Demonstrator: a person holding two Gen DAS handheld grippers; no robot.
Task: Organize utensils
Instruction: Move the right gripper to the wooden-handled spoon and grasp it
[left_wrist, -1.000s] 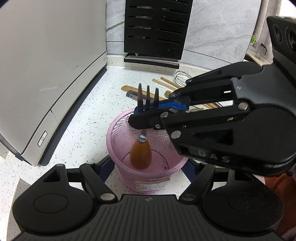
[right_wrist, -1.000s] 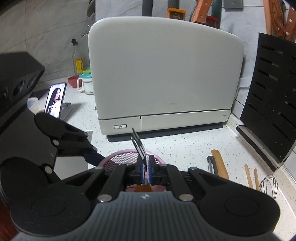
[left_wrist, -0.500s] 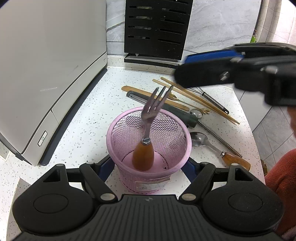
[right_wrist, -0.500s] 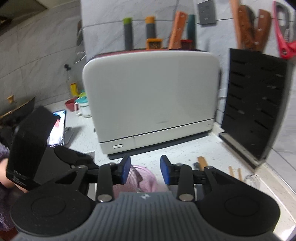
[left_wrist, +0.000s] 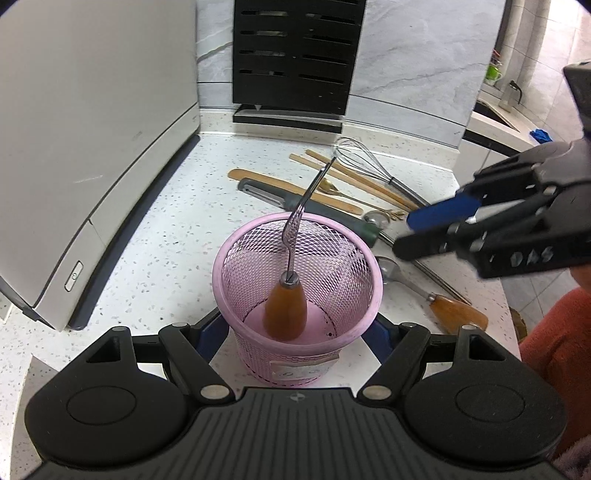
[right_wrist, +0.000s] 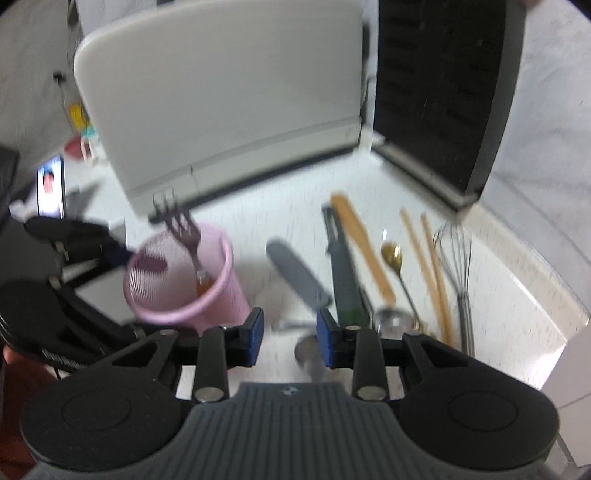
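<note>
Pink mesh cup (left_wrist: 297, 280): stands on the speckled counter (left_wrist: 155, 236), clasped low on both sides by the left gripper (left_wrist: 295, 334). Fork (left_wrist: 295, 240): upright inside the cup, wooden handle down, tines leaning over the far rim. Right gripper (right_wrist: 289, 338): to the right of the cup, clear of it, jaws part-open after just opening, nothing between them. Beyond and right of the cup, flat on the counter: peeler (left_wrist: 295, 201), wooden spatula (left_wrist: 280, 184), chopsticks (left_wrist: 354, 177), whisk (left_wrist: 369, 162), spoon (left_wrist: 428, 295). Left of the cup: white appliance (left_wrist: 92, 129).
</note>
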